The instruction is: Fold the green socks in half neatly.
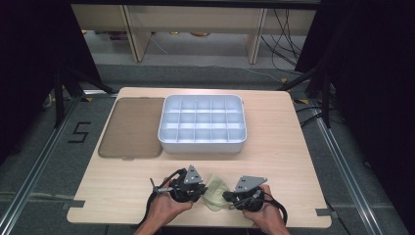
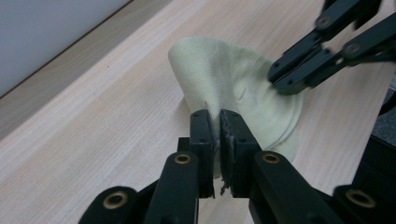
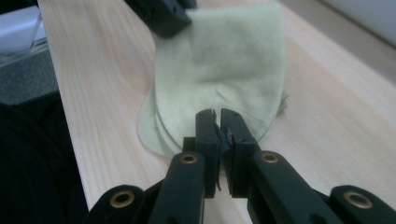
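At the bottom centre of the high view, a small pale yellow-green soft cloth (image 1: 216, 191) lies on the light wood-grain worktop (image 1: 122, 186), between the 2 hand-held tools.

The left claw (image 2: 219, 123) has its jaws nearly shut, pinching a raised fold of the cloth at lower centre of the left gripper view. The right claw (image 3: 217, 122) is likewise nearly shut. A thin edge of the cloth appears to sit between its jaws, though the contact is partly hidden.

Handling, as a judgement:
- The cloth looks very light and limp.
- It drapes and creases freely, and several layers seem stacked at its rounded edge.
- It is not fragile, but it will slide on the smooth worktop and sag between the holds.
- An edge or corner fold is the sound place to pinch, taking 1 layer only if the layers are to be separated.

Farther off, at centre frame of the high view, stands a white plastic organiser box with 15 open compartments (image 1: 202, 124). To its left, a flat brownish translucent lid (image 1: 133, 127) lies on the worktop.

Writing: a black "5" (image 1: 80, 132) is marked on the grey floor at the left of the frame. No brand or label is legible on the cloth, box or lid.
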`<state>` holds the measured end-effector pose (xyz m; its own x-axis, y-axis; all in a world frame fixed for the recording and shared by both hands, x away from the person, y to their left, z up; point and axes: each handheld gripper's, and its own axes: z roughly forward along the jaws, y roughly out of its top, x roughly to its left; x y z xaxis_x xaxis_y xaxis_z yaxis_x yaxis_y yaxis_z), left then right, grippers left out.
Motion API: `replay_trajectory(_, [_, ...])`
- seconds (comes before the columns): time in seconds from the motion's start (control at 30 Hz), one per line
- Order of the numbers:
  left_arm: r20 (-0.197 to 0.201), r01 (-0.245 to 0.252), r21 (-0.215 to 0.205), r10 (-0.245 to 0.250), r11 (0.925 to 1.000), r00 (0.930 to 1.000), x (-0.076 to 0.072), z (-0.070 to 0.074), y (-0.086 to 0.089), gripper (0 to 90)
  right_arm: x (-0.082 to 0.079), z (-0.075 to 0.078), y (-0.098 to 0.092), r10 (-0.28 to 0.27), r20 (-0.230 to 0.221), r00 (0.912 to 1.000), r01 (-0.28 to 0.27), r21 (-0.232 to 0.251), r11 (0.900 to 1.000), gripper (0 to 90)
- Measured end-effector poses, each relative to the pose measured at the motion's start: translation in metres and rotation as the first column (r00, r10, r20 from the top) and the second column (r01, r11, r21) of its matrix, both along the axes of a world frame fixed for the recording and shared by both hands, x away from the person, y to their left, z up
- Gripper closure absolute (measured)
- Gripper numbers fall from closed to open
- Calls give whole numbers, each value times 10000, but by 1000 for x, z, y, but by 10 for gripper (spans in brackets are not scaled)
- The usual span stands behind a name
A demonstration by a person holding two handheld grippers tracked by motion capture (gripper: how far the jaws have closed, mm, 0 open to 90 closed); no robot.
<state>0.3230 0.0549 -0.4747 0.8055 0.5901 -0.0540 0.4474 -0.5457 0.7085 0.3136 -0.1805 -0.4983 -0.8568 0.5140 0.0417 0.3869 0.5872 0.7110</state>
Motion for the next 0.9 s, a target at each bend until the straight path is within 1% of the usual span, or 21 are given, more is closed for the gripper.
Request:
replay_trajectory(0.03, [0, 0, 0, 0, 10000, 10000, 0, 0, 0, 834, 0, 0, 0, 0, 0, 10000, 0, 0, 10000, 862])
replay_trajectory(0.07, [99, 93, -48, -93, 9999, 9999, -2, 2, -2, 834, 2, -3, 1, 135, -10, 9999, -135, 19, 9999, 863])
replay_trajectory(0.1, [182, 183, -7, -183, 9998, 9997, -2, 4, -2, 834, 2, -2, 2, 98, -40, 9999, -98, -17, 10000, 863])
replay_trajectory(0.13, [106, 167, -160, -166, 9997, 9998, -4, 4, -4, 833, 2, -3, 2, 50, 15, 10000, -49, -51, 10000, 863])
replay_trajectory(0.17, [205, 169, -30, -169, 9999, 9996, -5, 6, -5, 833, 2, -3, 2, 54, -5, 10000, -54, -42, 10000, 863])
replay_trajectory(0.2, [230, 239, -144, -235, 9996, 9995, -5, 6, -6, 833, 2, -3, 2, 62, -8, 10000, -62, -7, 10000, 864])
replay_trajectory(0.27, [301, 353, -117, -349, 9993, 9989, -8, 8, -9, 833, 3, -3, 1, 55, -117, 9999, -54, 86, 9999, 863])
replay_trajectory(0.3, [257, 471, -323, -462, 9984, 9986, -10, 7, -12, 833, 4, -4, 0, 8, -188, 9998, -5, 191, 9998, 863])
replay_trajectory(0.33, [254, 572, -373, -563, 9977, 9981, -12, 7, -14, 833, 4, -4, -1, -21, -275, 9996, 29, 303, 9995, 862])
replay_trajectory(0.43, [427, 717, 32, -718, 9974, 9965, -15, 6, -19, 833, 7, -5, -6, -165, -683, 9975, 224, 862, 9960, 860])
replay_trajectory(0.47, [427, 717, 32, -718, 9974, 9965, -15, 6, -19, 833, 7, -5, -6, -165, -683, 9975, 224, 862, 9960, 860])
replay_trajectory(0.5, [383, 958, 131, -962, 9953, 9946, -14, 5, -20, 834, 9, -1, -12, -284, -663, 9974, 359, 1145, 9928, 859])
replay_trajectory(0.53, [383, 958, 131, -962, 9953, 9946, -14, 5, -20, 834, 9, -1, -12, -284, -663, 9974, 359, 1145, 9928, 859])
replay_trajectory(0.57, [310, 703, -60, -701, 9975, 9971, -14, 2, -21, 834, 11, 4, -18, -447, -582, 9973, 521, 1313, 9900, 860])
replay_trajectory(0.6, [277, 790, -111, -787, 9968, 9965, -13, 2, -21, 835, 11, 6, -22, -602, -512, 9969, 659, 1181, 9908, 861])
replay_trajectory(0.67, [349, 731, -15, -730, 9973, 9967, -12, 2, -21, 835, 11, 6, -24, -652, -534, 9964, 708, 1094, 9915, 861])
replay_trajectory(0.7, [387, 838, -65, -835, 9965, 9958, -13, 3, -22, 834, 11, 2, -25, -612, -724, 9955, 679, 937, 9933, 861])
replay_trajectory(0.77, [376, 860, -124, -854, 9962, 9956, -15, 2, -24, 834, 12, -2, -24, -520, -829, 9952, 595, 913, 9940, 861])
replay_trajectory(0.8, [411, 974, -20, -972, 9952, 9944, -16, 2, -25, 834, 12, -2, -23, -533, -844, 9950, 603, 829, 9947, 861])
replay_trajectory(0.87, [412, 1028, -2, -1027, 9947, 9939, -17, 1, -28, 834, 13, -3, -23, -468, -812, 9956, 525, 693, 9962, 861])
replay_trajectory(0.9, [475, 1082, 107, -1086, 9941, 9929, -17, 1, -29, 833, 13, -4, -24, -495, -949, 9943, 564, 706, 9959, 861])
